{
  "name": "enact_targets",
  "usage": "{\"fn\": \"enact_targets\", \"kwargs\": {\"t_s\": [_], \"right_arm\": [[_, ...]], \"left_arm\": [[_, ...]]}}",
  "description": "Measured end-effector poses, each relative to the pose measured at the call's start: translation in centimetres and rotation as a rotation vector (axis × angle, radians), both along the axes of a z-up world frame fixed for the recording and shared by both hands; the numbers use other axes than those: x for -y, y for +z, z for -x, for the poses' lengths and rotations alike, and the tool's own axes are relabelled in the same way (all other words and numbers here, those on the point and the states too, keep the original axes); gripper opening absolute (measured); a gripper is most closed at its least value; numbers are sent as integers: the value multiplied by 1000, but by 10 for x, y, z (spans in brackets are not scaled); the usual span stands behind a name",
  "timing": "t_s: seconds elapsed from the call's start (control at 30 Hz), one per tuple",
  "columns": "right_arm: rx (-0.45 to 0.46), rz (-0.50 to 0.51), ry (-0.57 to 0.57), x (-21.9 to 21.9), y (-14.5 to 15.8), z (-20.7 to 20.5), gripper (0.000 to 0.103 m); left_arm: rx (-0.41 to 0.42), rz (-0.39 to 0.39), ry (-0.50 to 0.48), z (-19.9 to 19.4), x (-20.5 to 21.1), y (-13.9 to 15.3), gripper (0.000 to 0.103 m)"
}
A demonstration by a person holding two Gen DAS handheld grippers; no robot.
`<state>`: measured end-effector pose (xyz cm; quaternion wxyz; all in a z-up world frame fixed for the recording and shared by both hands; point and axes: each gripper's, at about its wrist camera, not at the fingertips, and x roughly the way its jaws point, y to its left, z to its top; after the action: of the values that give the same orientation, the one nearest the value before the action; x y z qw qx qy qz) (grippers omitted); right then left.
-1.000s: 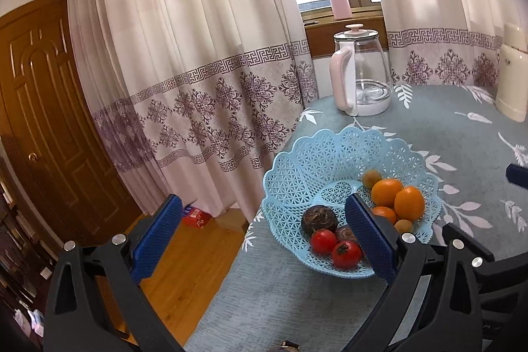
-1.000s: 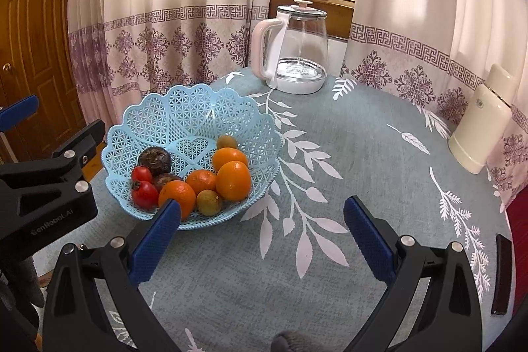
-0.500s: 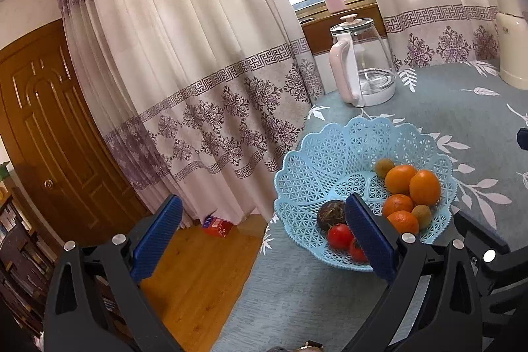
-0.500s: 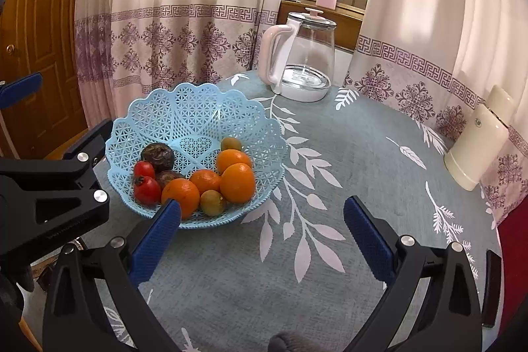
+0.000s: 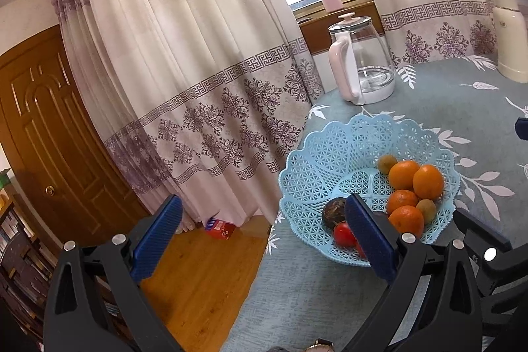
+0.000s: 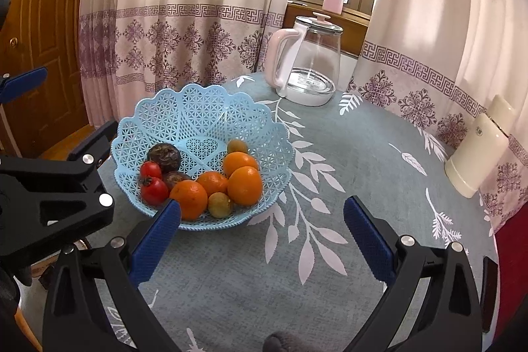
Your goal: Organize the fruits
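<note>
So the basket [image 6: 201,124] sits right by the left edge of the worktop [image 6: 363,187] — its rim nearly reaches the drop to the wood floor [image 5: 198,269], with the curtain [image 5: 198,71] hanging just past it. All the fruit is piled in the near half of the basket: four oranges [image 6: 245,185], two tomatoes [image 6: 154,191], two dark brown fruits [image 6: 164,155] and two small greenish ones [image 6: 219,204]. The far half of the basket is bare lattice. Left gripper [image 5: 262,236] hangs over the worktop edge, jaws wide apart and holding nothing, its right finger in front of the tomatoes. Right gripper [image 6: 262,236] is also spread wide and empty, hovering over open cloth just right of the basket — lots of free worktop there. The kettle [image 6: 308,61] stands at the far edge and a cream jug [image 6: 478,157] at the right edge, both well apart from the basket.
</note>
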<state>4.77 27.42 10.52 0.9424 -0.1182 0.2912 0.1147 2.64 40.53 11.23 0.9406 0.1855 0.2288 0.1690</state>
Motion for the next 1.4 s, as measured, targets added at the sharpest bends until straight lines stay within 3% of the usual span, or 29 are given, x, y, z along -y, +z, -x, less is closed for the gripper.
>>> {"fn": "enact_targets", "kwargs": {"t_s": [0.57, 1.4], "right_arm": [[62, 77, -37, -6, 1, 2, 98], [43, 72, -28, -8, -3, -3, 98]], "left_arm": [[-24, -12, -9, -4, 1, -6, 100], [-40, -16, -11, -9, 0, -12, 100]]}}
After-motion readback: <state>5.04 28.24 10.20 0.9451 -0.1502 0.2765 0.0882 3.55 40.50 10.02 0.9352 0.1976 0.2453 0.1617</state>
